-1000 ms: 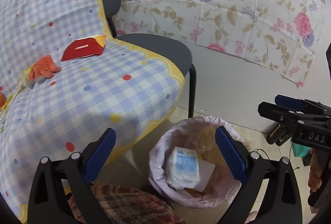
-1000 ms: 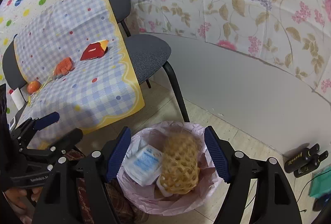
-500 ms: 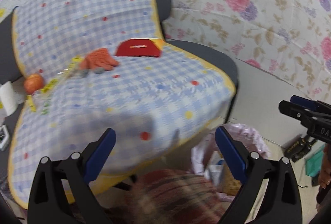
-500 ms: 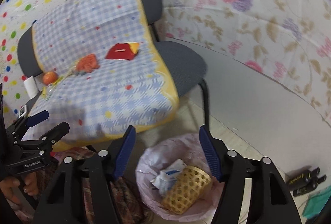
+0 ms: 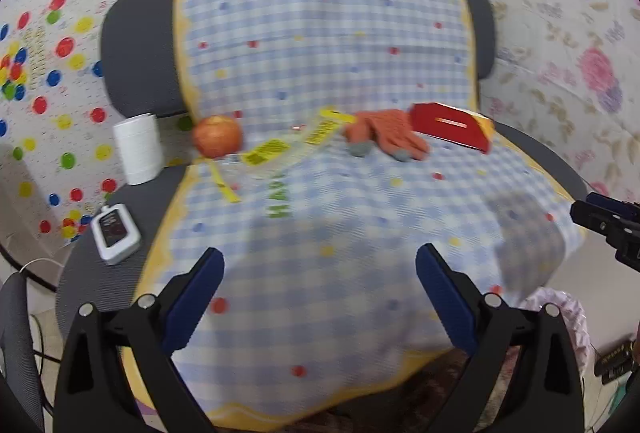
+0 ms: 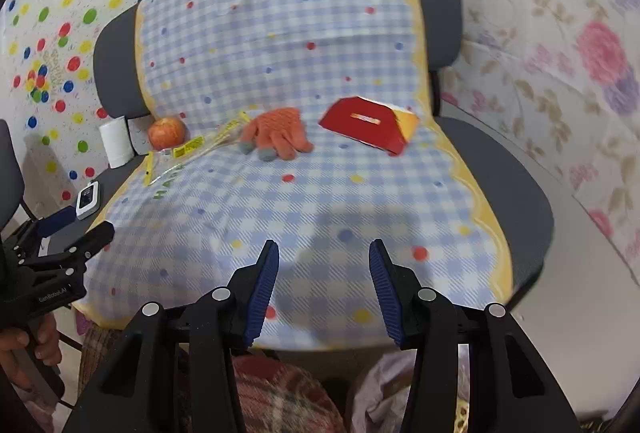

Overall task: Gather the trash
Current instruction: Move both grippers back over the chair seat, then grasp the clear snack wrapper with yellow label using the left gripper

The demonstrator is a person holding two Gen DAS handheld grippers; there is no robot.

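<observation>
Checked cloth (image 6: 360, 201) on chairs: red carton (image 6: 370, 127) upper right of frame, nearer right gripper (image 6: 323, 287); jaws half-apart, just closing, empty; left gripper (image 5: 318, 297) apart, empty.

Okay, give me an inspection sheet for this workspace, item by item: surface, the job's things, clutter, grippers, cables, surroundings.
Surface: checked cloth draped over two grey chairs.
Job's things: red carton lying on its side; yellow wrappers beside it; pink-lined bin at the cloth's right edge, mostly hidden.
Clutter: orange glove, apple, white roll, small white device.
Grippers: left gripper open, empty; right gripper half open, jaws have just been closing, nothing between the fingers.
Cables: white cable at far left.
Surroundings: dotted and floral wall coverings; plaid fabric below.
</observation>
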